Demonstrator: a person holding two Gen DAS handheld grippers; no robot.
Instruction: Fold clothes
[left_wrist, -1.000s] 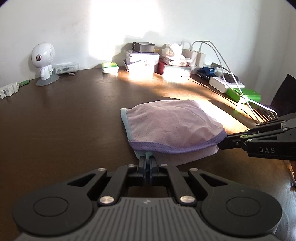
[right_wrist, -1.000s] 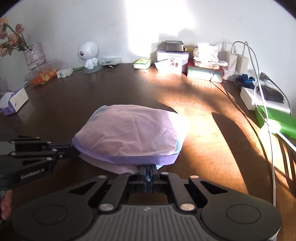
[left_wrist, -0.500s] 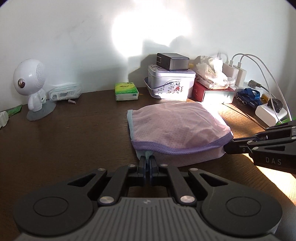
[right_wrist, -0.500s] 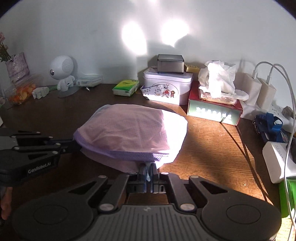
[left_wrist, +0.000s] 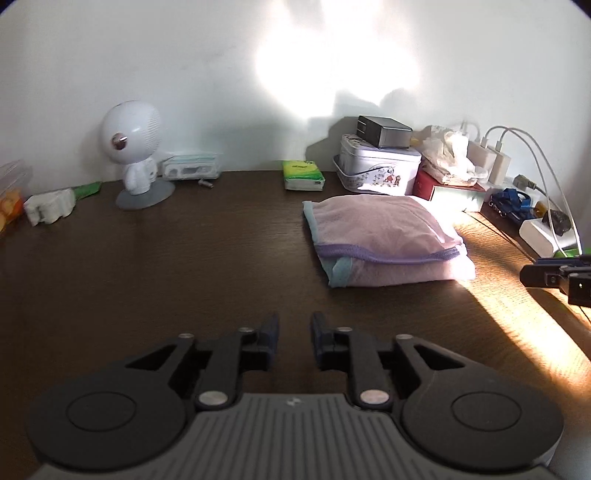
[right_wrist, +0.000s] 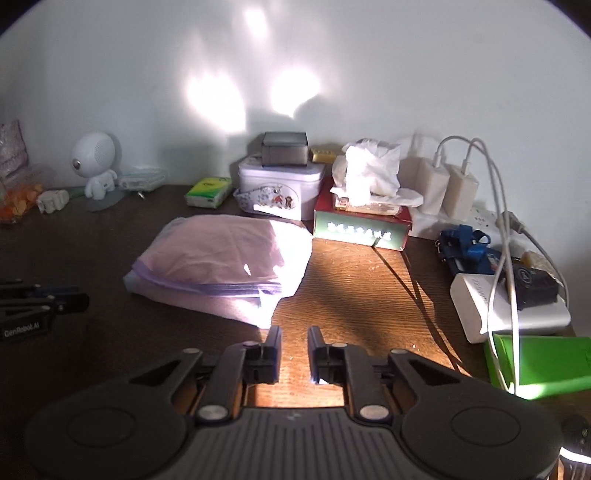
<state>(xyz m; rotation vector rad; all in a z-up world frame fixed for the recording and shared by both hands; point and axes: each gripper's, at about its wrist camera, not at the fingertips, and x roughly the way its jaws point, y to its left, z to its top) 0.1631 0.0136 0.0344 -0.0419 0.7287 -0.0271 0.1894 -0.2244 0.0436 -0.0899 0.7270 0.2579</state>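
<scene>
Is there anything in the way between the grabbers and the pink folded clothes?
No, nothing visible. Only bare table lies between the open left gripper and the folded garment. The open right gripper sits just in front of it, also with nothing between.

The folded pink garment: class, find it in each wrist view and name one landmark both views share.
Left wrist view: folded pink garment lies right of centre, beyond the open jaws.
Right wrist view: it lies left of centre.
Shared landmark: the white tin behind it.
</scene>
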